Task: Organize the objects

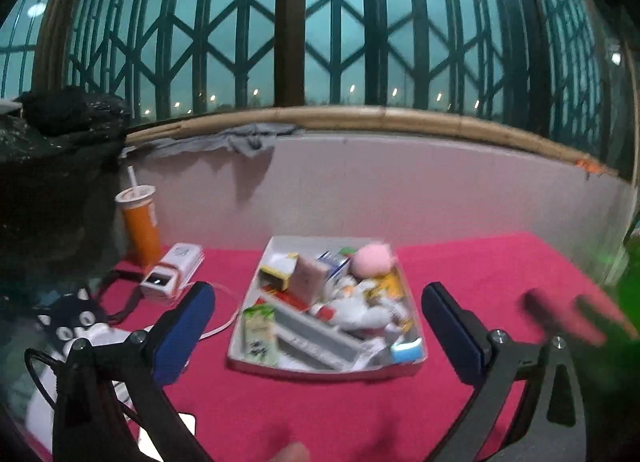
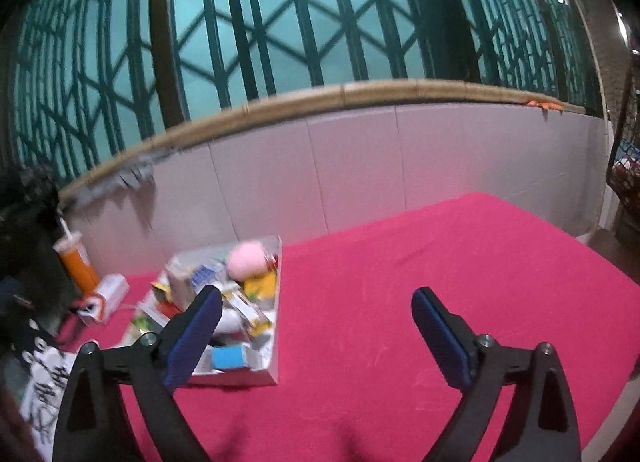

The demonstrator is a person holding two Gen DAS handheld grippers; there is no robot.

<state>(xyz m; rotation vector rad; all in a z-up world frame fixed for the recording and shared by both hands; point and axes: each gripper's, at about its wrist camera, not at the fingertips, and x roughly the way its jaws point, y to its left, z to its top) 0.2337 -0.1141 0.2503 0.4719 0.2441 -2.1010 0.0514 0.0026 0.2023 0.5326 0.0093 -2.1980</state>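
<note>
**Full tray on the pink desk, both hand-held grippers wide and empty**

A shallow white tray [image 1: 404, 368] sits on the desk [image 1: 320, 414], which is covered in a bright pink cloth, toward the wall side. The tray is crowded: a round pink plush [image 1: 374, 260] rests at its far end, a green-and-white carton [image 1: 260, 336] stands in the near left corner, a small light-blue block [image 1: 407, 350] lies in the near right corner, and a yellow box [image 1: 276, 276] and a pinkish box [image 1: 308, 276] lean together toward the far left. The other small items between them are too blurred to name.

The left hand-held gripper [image 1: 318, 322] hangs above the desk with its blue pads spread wide on either side of the tray, nothing between them touching. The right hand-held gripper [image 2: 316, 336] is also spread wide and empty, over bare cloth just right of the tray; in the left wrist view it shows only as a blurred shape at the right edge.

Left of the tray lie a white-and-orange device [image 1: 172, 272] with a white cable and, behind it, an orange cup [image 1: 140, 222] with a straw. A black-and-white plush [image 1: 76, 320] lies near the left corner. Behind the desk stands a pale wall below a green lattice grille [image 1: 320, 42].
</note>
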